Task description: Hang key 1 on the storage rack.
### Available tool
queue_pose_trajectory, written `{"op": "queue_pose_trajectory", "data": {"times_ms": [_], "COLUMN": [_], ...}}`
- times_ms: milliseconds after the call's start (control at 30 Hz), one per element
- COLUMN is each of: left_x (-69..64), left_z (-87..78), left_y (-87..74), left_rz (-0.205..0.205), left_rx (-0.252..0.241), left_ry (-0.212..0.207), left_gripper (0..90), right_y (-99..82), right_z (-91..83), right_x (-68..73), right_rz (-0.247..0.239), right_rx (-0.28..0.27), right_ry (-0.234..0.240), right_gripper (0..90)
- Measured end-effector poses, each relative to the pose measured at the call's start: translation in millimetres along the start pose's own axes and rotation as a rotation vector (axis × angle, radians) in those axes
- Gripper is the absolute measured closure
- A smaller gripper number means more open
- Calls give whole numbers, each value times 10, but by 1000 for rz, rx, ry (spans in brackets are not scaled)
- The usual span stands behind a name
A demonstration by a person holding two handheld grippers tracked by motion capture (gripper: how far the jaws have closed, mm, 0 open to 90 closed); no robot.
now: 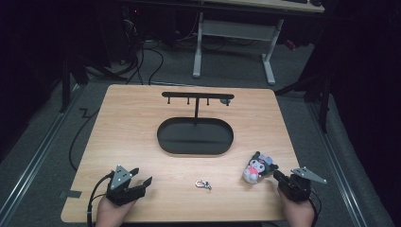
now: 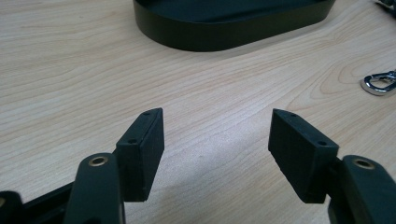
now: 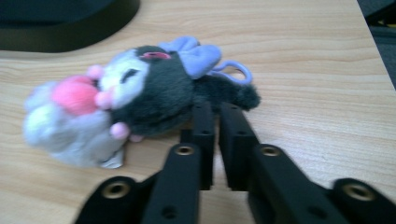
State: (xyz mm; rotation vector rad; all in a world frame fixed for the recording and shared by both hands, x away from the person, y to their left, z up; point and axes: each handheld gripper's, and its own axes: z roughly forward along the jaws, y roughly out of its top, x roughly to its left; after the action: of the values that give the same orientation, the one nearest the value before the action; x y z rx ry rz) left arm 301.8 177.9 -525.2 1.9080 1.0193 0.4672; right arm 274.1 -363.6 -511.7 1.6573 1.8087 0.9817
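Plush toy [image 1: 258,168] lies on its side near table's [image 1: 132,123] right edge, just left of right gripper [image 1: 282,180]. Right gripper's jaws nearly closed, narrow slit between, tips touching or just short of plush's dark back; nothing clamped, likely nudging or lining up. Left gripper [image 1: 142,182] rests near left, jaws wide, empty, aimed toward metal clasp [image 1: 203,184] at near centre, well apart. Black hanger stand [image 1: 196,135] sits far centre, hooks bare: probable destination for plush's loop.
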Motion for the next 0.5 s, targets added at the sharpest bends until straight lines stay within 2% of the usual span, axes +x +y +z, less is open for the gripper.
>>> {"op": "queue_pose_trajectory", "data": {"times_ms": [100,200,233,300,333,500], "left_x": [8,16,19,22,27,46], "left_z": [-21,-96,-127,-161,-235,-383], "left_y": [-16,-55,-70,-87,-121,-193], "left_rz": [-4,-9,-12,-14,-21,-41], "left_rx": [-1,-6,-4,-6,-11,-21], "left_ry": [8,27,32,40,54,85], "left_gripper": [367,367,367,366,367,367], "right_y": [28,68,103,124,168,252], "right_z": [50,135,208,246,322,453], "right_x": [-12,-9,18,45,109,228], "right_rz": [-20,-32,-46,-52,-76,-119], "right_rx": [11,21,26,29,31,37], "right_ry": [-18,-9,5,15,35,74], "right_gripper": [900,900,900,900,900,900]}}
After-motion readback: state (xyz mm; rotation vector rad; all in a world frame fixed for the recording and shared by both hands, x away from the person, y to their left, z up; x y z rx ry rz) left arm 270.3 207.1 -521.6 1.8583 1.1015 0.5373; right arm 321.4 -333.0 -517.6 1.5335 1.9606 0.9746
